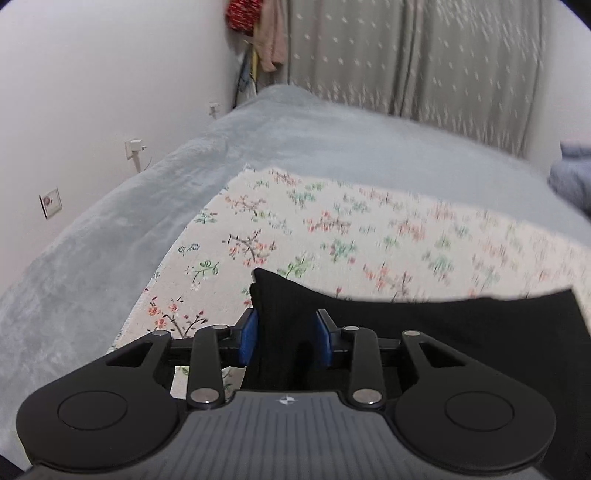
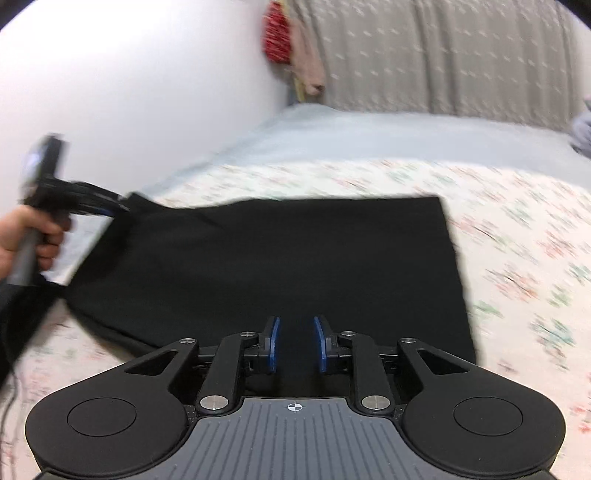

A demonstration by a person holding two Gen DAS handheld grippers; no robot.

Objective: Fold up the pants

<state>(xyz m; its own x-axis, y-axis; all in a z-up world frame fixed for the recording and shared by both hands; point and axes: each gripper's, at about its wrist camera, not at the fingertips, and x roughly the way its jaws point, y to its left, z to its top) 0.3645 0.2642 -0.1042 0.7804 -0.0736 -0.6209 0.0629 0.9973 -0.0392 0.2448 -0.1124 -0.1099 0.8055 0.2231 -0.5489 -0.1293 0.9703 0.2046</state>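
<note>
The black pants (image 2: 266,258) lie on a floral sheet (image 2: 524,236) on the bed. In the left wrist view my left gripper (image 1: 286,325) has black cloth (image 1: 443,332) bunched between its blue pads (image 1: 250,336) and holds that corner raised. From the right wrist view the left gripper (image 2: 110,206) shows at the pants' far left corner, held by a hand (image 2: 29,240). My right gripper (image 2: 295,332) hovers over the near edge of the pants, its blue pads (image 2: 274,339) apart with black cloth showing between them; whether it grips is unclear.
A grey-blue blanket (image 1: 110,229) covers the bed around the floral sheet (image 1: 332,229). A white wall (image 1: 92,92) with sockets stands left, a grey curtain (image 1: 424,55) behind. Clothes (image 1: 258,29) hang in the corner. A blue bundle (image 1: 572,173) lies far right.
</note>
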